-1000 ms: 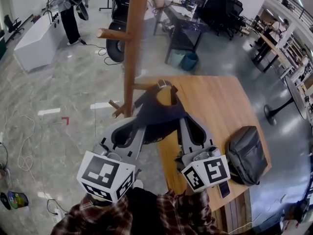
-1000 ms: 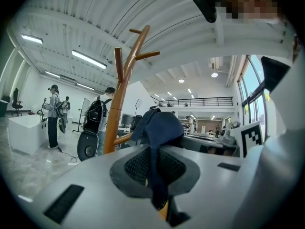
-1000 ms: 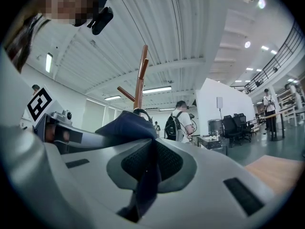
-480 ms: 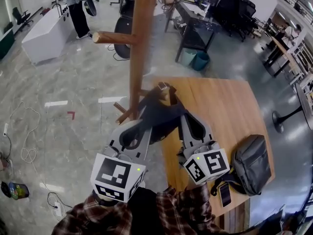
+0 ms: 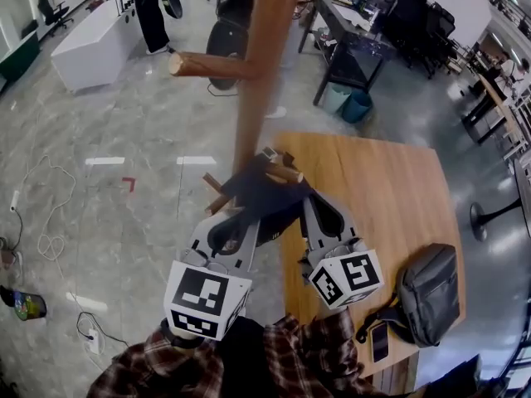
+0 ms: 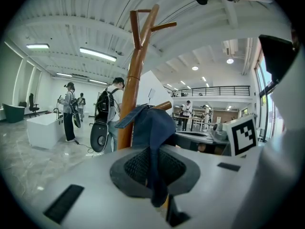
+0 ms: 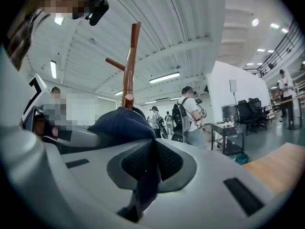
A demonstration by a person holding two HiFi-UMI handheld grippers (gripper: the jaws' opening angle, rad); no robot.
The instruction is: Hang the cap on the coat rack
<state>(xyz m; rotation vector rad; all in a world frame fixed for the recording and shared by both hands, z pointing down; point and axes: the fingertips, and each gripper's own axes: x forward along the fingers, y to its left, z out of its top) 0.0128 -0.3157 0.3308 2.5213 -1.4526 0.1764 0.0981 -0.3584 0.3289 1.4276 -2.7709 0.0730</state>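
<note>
A dark navy cap (image 5: 264,199) is held up against the wooden coat rack (image 5: 259,89), stretched between both grippers. My left gripper (image 5: 247,215) is shut on the cap's left edge and my right gripper (image 5: 305,206) is shut on its right edge. A short lower peg (image 5: 283,172) lies across the top of the cap, and another peg (image 5: 216,200) juts out to the left. In the left gripper view the cap (image 6: 152,125) bunches in front of the rack (image 6: 129,104), cloth pinched in that gripper (image 6: 156,185). The right gripper (image 7: 145,175) likewise pinches the cap (image 7: 116,124).
A long upper peg (image 5: 211,65) sticks out left, above the grippers. A wooden table (image 5: 390,189) stands right of the rack, with a grey backpack (image 5: 427,293) and a phone (image 5: 371,341) on it. Cables (image 5: 41,239) trail on the floor. People stand far off.
Both grippers have carried the cap left and forward to the rack. The cap now sits against the pole, under a lower peg, instead of hanging to its right.
</note>
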